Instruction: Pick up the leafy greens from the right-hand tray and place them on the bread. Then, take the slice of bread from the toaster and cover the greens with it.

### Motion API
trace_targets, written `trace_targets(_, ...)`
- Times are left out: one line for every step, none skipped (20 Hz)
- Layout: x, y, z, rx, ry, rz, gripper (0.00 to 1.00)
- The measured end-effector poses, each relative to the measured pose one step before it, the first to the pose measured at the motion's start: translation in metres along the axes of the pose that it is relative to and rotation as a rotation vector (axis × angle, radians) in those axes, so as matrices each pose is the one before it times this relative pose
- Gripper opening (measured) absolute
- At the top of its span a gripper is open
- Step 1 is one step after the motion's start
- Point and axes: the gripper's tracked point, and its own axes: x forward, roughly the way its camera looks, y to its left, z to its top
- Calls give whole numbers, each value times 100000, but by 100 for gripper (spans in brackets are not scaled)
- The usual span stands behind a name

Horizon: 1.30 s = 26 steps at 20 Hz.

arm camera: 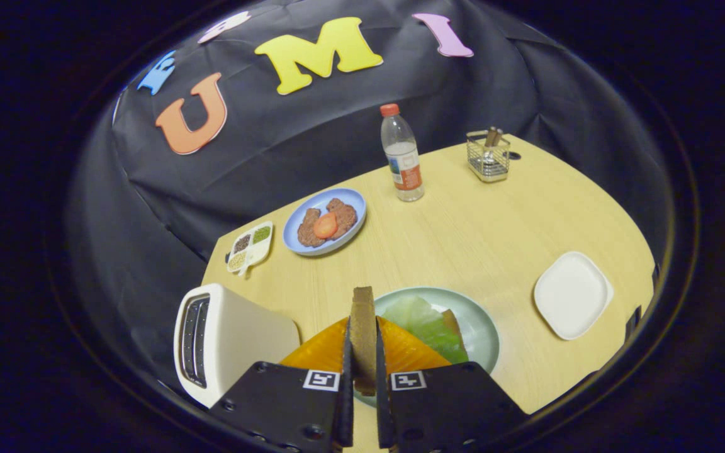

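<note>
My gripper (363, 352) is shut on a slice of brown bread (362, 327), held upright and edge-on between both fingers. Just beyond the fingers lies a pale green plate (479, 327) with leafy greens (428, 324) spread on a lower slice of bread (455, 327), whose crust shows at the greens' right side. The held slice hangs above the plate's left part. A white toaster (227, 336) stands to the left of the fingers, its slots facing left. A white square tray (571, 294) sits bare to the right of the plate.
A blue plate (325, 221) with meat patties and a tomato slice sits further back, beside a small divided dish (250, 246) of seasonings. A water bottle (402, 154) and a wire basket (488, 157) with utensils stand at the table's far edge.
</note>
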Motion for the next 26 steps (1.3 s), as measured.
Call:
trace_targets(196,-706,-189,787,640,-891,15)
trace_targets(141,-572,-158,-144,469,-706,15)
trace_targets(22,-516,-234,-541,360,-845,15)
trace_targets(135,-525,-93,-249,360,-783,15)
trace_targets(57,-417,29,-5,242,-480,15)
trace_targets(71,-519,53,-50,105,-567,15)
trace_targets(38,-319,-65,-40,337,-70,15)
trace_targets(114,-366,21,50,293,-145,15)
trace_targets(-50,-553,23,-314,-244,-864,15)
trace_targets(168,-790,-37,-321,-434,-1337,22)
trace_targets(345,-710,-76,114,167,-1233,22)
trace_targets(136,-427,-296,429,977,-476,22)
trace_targets(170,-331,-210,714,694,-499,22)
trace_targets(69,-287,-270,142,765,-404,22)
trace_targets(190,-295,-335,-909,986,-215,26)
trace_targets(91,-276,-265,-1120,418,-658,31)
trace_targets(209,-12,-123,-657,134,-391,31)
trace_targets(34,-150,-59,-821,-170,-1176,32)
trace_targets(137,-46,-66,-738,-67,-597,36)
trace_targets(-39,73,-47,-296,-102,215,37)
trace_targets(95,-198,-110,-1095,200,-1176,37)
trace_targets(-14,-151,38,-864,-116,-691,42)
trace_targets(78,-426,166,-1567,-920,-2352,46)
trace_targets(-58,-407,286,-1259,-1571,-1734,51)
trace_targets(124,-44,114,-1696,-809,-992,55)
trace_targets(-3,-61,-49,-1633,-51,-419,61)
